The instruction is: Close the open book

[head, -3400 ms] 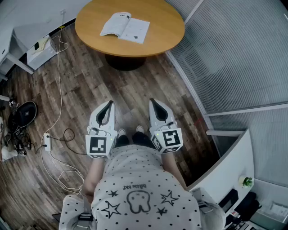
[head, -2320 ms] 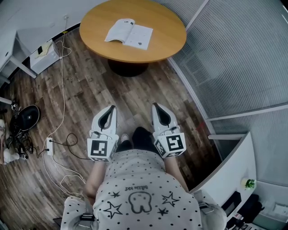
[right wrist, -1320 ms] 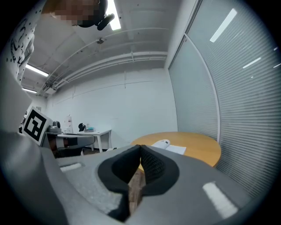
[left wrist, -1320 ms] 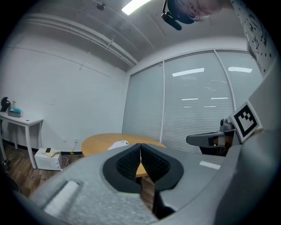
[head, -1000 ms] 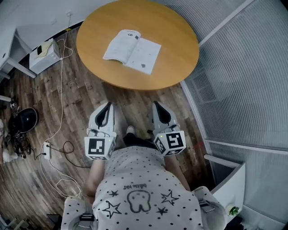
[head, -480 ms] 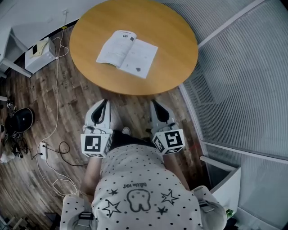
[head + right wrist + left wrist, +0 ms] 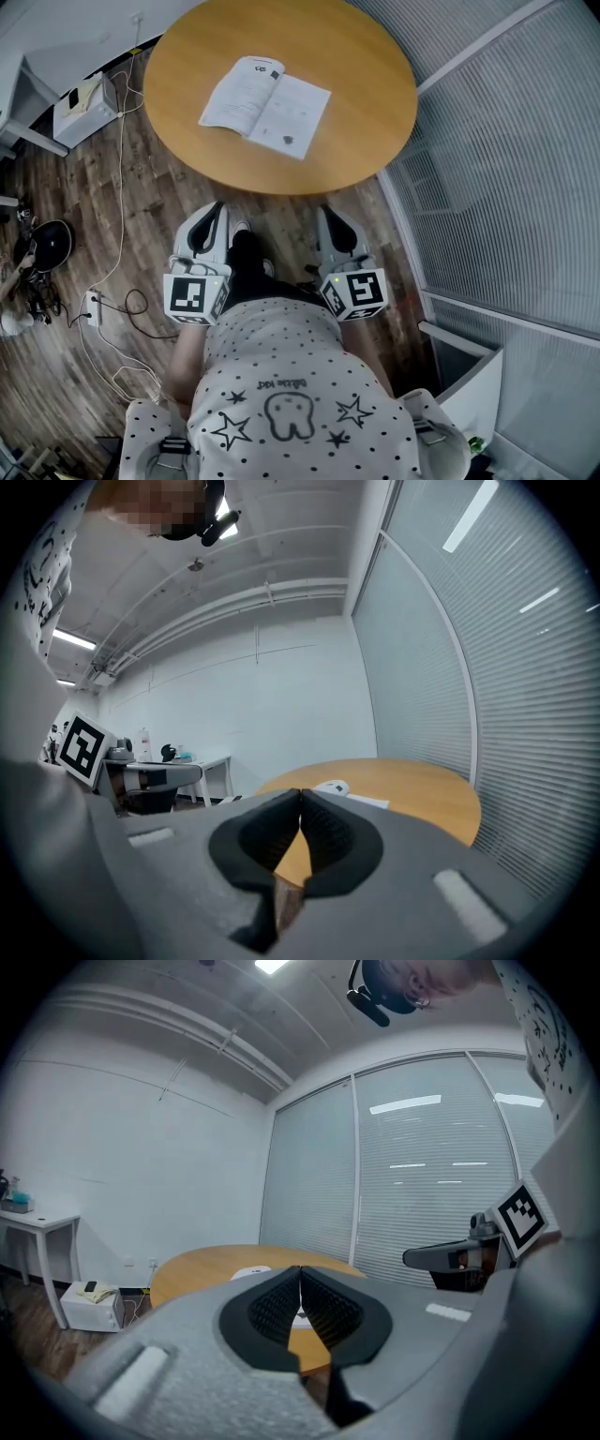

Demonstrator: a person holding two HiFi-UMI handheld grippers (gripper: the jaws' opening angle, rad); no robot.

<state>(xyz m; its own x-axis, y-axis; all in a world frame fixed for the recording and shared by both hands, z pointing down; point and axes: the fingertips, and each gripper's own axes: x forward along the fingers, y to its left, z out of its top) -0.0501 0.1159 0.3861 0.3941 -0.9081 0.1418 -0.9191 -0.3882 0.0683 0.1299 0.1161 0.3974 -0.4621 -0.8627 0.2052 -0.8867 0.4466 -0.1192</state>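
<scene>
Book [image 7: 265, 106] print illegibly small

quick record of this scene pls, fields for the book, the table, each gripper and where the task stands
book: open book, lying flat, pages up
support: round wooden table
left gripper: jaws shut, nothing between them, by the table's near edge
right gripper: jaws shut, nothing between them, by the table's near edge
contact with book: none, both grippers well apart from it
task status: book not yet closed
</scene>
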